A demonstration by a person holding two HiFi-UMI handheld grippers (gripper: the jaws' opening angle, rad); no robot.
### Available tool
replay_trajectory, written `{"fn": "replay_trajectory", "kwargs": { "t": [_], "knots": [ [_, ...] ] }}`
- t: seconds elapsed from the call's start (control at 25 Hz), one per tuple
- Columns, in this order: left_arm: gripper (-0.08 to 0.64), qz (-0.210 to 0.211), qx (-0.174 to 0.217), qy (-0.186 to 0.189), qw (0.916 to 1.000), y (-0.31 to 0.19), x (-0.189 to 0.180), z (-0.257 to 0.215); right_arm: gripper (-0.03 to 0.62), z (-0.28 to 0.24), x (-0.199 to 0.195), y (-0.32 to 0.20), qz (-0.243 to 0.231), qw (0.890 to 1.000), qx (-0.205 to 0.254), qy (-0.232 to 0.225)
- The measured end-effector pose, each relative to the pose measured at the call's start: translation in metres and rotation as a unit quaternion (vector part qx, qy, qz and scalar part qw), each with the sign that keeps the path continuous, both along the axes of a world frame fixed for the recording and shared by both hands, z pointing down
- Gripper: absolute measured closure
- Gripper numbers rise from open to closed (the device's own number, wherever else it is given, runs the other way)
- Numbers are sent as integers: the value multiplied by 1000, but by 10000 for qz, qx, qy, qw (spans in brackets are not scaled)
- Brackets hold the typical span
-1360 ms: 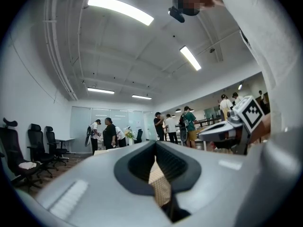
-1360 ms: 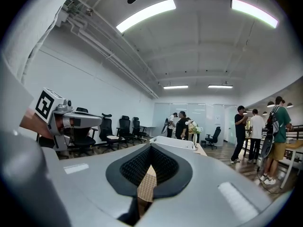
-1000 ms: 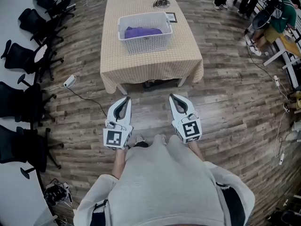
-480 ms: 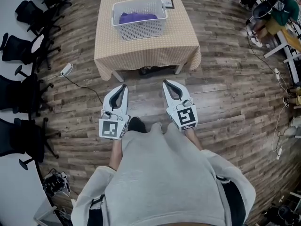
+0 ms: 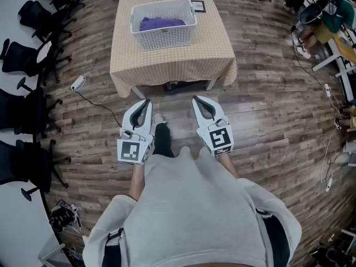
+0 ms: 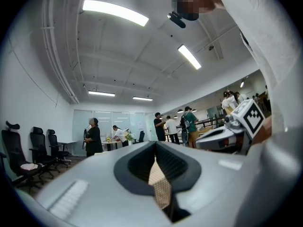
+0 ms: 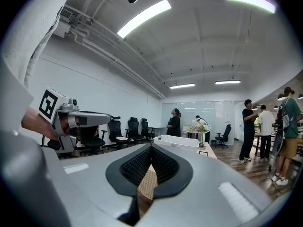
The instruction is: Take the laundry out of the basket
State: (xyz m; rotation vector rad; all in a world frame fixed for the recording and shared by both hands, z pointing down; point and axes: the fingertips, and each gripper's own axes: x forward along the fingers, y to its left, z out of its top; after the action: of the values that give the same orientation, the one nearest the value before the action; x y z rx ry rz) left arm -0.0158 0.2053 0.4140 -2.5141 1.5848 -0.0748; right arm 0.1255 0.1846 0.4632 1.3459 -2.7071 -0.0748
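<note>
Currently gripping: nothing; I'm holding the white left gripper and white right gripper with both pairs of jaws pressed together, empty.
Laundry: the crumpled purple cloth is lying inside the white slotted plastic basket on the beige checked table, well ahead of both grippers.
Handling: I'm judging it light, soft, floppy, not fragile.
Hold: I'm planning on pinching 1 raised fold at the heap's top, taking a thick bunch so it isn't slipping.
</note>
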Motion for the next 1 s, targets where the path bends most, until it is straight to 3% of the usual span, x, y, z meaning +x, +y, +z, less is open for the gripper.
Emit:
{"fn": "replay_trajectory", "kwargs": {
  "t": [0.52,1.0],
  "knots": [
    [549,-21,109,72,9999,-58,-17,9,594,5,-15,-61,-55,10000,-10,71],
    [549,71,7,161,9998,-193,-63,16,594,15,-64,-188,-41,9996,-112,243]
  ]
}}
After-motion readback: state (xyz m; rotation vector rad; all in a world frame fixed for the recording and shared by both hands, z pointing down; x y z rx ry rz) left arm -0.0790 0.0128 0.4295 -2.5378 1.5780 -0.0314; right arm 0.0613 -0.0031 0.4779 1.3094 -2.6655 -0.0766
